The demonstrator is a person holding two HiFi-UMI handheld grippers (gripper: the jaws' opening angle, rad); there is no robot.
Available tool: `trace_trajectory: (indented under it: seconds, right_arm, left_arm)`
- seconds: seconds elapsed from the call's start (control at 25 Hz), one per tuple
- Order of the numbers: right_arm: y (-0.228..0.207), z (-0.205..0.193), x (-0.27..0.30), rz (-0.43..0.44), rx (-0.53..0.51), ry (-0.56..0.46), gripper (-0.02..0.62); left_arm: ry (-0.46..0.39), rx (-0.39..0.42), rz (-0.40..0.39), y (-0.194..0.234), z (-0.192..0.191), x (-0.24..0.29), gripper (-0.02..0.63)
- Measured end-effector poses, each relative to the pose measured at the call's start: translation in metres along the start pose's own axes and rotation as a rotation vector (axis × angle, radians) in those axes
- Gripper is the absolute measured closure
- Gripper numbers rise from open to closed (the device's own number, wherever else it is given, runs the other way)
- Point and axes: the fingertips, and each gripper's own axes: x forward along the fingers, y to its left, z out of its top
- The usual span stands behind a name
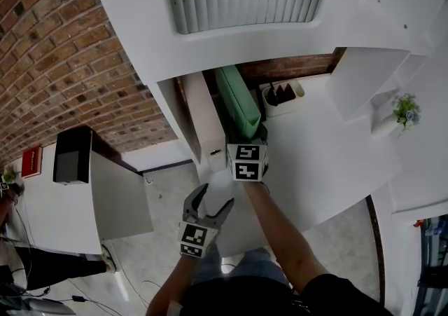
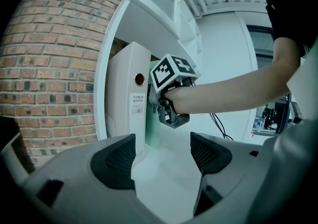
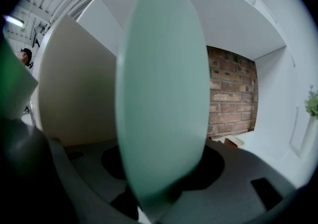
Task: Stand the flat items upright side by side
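Note:
A white binder [image 1: 208, 125] stands upright on the white desk [image 1: 329, 160], against the left wall of the shelf bay. A mint-green folder [image 1: 238, 101] stands right beside it. My right gripper [image 1: 255, 134] is at the folder's near edge. In the right gripper view the green folder [image 3: 164, 94] fills the gap between the jaws, with both dark pads showing beside it, and the white binder [image 3: 79, 89] is on its left. My left gripper [image 1: 215, 199] hangs open and holds nothing, short of the desk's front edge. The left gripper view faces the binder [image 2: 129, 104] and the right gripper [image 2: 171, 116].
A small tray of dark items [image 1: 281, 92] sits at the back of the desk, right of the folder. A potted plant [image 1: 400, 113] stands far right. A shelf overhangs the bay. A black box [image 1: 72, 155] tops a white cabinet on the left.

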Motion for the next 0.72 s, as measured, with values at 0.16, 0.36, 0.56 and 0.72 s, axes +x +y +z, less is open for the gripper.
trace_trajectory:
  seconds: [0.16, 0.36, 0.56, 0.72]
  right_arm:
    - [0.001, -0.001, -0.005, 0.01, -0.012, -0.004, 0.378]
    - [-0.001, 0.002, -0.017, 0.028, -0.019, -0.034, 0.365]
    - [-0.005, 0.004, -0.038, 0.052, -0.012, -0.057, 0.35]
    - [-0.011, 0.003, -0.073, 0.074, 0.009, -0.081, 0.345]
  left_arm:
    - [0.0, -0.001, 0.001, -0.001, -0.001, -0.001, 0.262]
    - [-0.008, 0.002, -0.006, -0.003, 0.001, 0.0, 0.261]
    - [-0.019, 0.009, -0.011, -0.007, 0.006, 0.001, 0.261]
    - [-0.035, 0.011, 0.001, -0.006, 0.015, -0.001, 0.262]
